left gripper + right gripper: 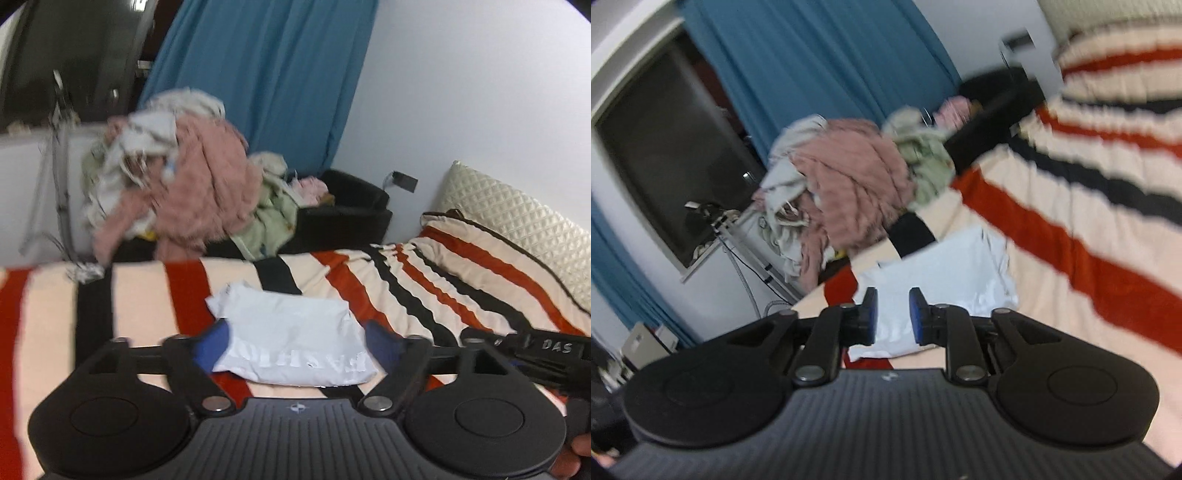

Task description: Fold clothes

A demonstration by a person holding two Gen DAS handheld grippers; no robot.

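Observation:
A folded white shirt [291, 339] with pale lettering lies on the striped bedspread [155, 291]. My left gripper [297, 341] hangs above it, jaws wide open, blue pads either side with nothing pressed between them. In the right wrist view the same white shirt [945, 280] lies ahead of my right gripper [893, 314], whose blue pads stand a little apart with nothing gripped. A heap of unfolded clothes [177, 177], pink, white and pale green, is piled beyond the bed's far edge; the same heap of clothes [849, 184] shows in the right wrist view.
A black box [351, 210] stands by the wall beside the heap. A quilted cream pillow [524, 225] lies at the bed's right end. A blue curtain [266, 74] hangs behind. The other gripper's black body [546, 354] reaches in from the right.

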